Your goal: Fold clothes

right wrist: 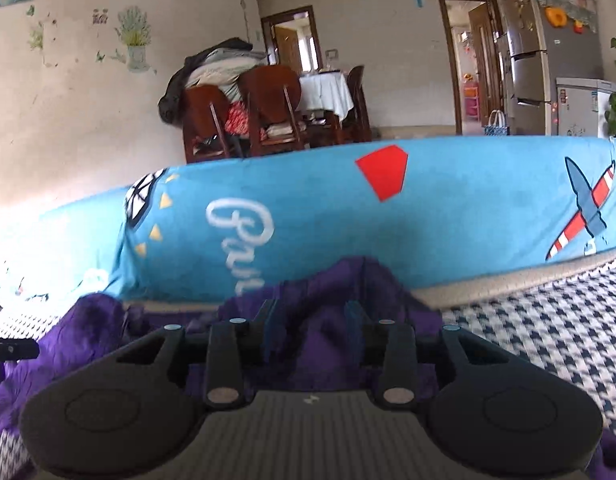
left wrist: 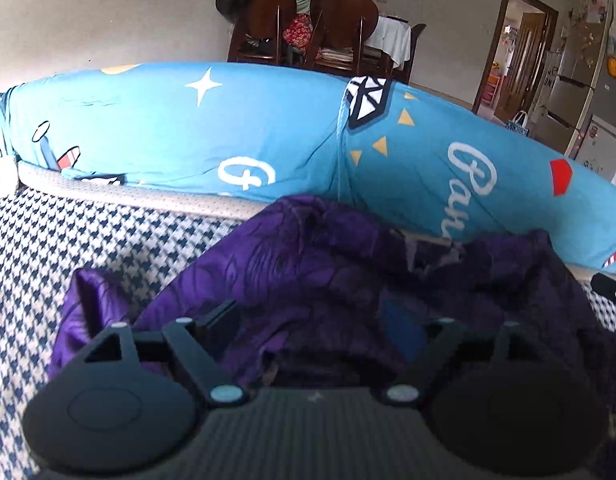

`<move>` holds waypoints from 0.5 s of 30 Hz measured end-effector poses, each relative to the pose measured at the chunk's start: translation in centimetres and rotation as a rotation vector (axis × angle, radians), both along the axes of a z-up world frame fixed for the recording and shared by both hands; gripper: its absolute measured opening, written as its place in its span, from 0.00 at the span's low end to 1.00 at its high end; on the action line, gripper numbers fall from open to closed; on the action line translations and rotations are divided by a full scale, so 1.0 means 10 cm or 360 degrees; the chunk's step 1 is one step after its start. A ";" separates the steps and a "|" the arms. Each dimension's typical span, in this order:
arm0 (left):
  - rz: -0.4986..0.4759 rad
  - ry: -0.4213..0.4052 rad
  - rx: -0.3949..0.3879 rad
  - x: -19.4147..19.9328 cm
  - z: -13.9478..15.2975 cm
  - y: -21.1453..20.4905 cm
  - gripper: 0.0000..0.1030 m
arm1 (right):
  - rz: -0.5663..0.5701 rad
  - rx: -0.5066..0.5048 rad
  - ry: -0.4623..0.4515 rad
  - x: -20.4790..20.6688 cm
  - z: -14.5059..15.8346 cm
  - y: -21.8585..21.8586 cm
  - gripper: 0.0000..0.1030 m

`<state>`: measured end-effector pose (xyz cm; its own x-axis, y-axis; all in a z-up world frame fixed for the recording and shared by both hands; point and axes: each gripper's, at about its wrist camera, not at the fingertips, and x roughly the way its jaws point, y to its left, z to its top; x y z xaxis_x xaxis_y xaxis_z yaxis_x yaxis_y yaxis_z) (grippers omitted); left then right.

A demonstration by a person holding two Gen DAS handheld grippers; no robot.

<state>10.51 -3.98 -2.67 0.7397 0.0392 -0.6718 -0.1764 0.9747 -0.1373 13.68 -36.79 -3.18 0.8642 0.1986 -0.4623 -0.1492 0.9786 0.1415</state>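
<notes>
Left wrist view: left gripper [left wrist: 314, 320] fingers apart, right gripper [right wrist: 314, 316] fingers parted, over purple garment [left wrist: 308, 248].

White script on blue cover [left wrist: 267, 120]: begins "Pau", the rest hidden behind purple cloth
Same script, right wrist view, blue cover [right wrist: 468, 200]: "Pau" again, end hidden
Single white letter near cover's lower edge: looks like "f"
Fridge [left wrist: 568, 92] notes: too small to read

a scuffed pale wall [right wrist: 67, 112] with flower stickers stands behind dark wooden chairs [right wrist: 267, 108] and a white-clothed table [right wrist: 326, 92]. two open doorways [right wrist: 472, 60] and a steel fridge [right wrist: 548, 52] sit right.
</notes>
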 end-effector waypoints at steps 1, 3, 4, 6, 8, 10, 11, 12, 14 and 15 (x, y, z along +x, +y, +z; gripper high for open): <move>-0.0002 0.0011 -0.0004 -0.07 -0.01 0.03 0.79 | 0.0015 0.0002 0.0005 -0.07 0.00 0.00 0.35; -0.0004 0.0040 -0.0017 -0.18 -0.04 0.08 0.79 | 0.0040 0.0012 0.0014 -0.20 0.01 0.00 0.35; -0.0003 0.0049 -0.0023 -0.24 -0.05 0.11 0.79 | 0.0053 0.0018 0.0018 -0.27 0.01 0.01 0.35; -0.0012 0.0053 -0.0021 -0.35 -0.07 0.14 0.79 | 0.0074 0.0020 0.0038 -0.40 -0.01 0.01 0.36; -0.0018 0.0058 -0.0002 -0.45 -0.08 0.15 0.79 | 0.0089 0.0004 0.0052 -0.51 -0.02 0.03 0.36; -0.0025 0.0065 -0.0006 -0.53 -0.09 0.16 0.79 | 0.0100 -0.0008 0.0062 -0.60 -0.03 0.04 0.36; -0.0030 0.0071 -0.0014 -0.57 -0.10 0.16 0.79 | 0.0107 -0.0009 0.0065 -0.64 -0.03 0.04 0.36; -0.0036 0.0076 -0.0015 -0.60 -0.11 0.16 0.79 | 0.0113 -0.0009 0.0066 -0.68 -0.03 0.04 0.36; -0.0049 0.0080 -0.0006 -0.67 -0.12 0.14 0.79 | 0.0121 -0.0019 0.0060 -0.75 -0.03 0.05 0.37; -0.0058 0.0080 0.0005 -0.70 -0.13 0.13 0.79 | 0.0122 -0.0025 0.0059 -0.77 -0.03 0.05 0.37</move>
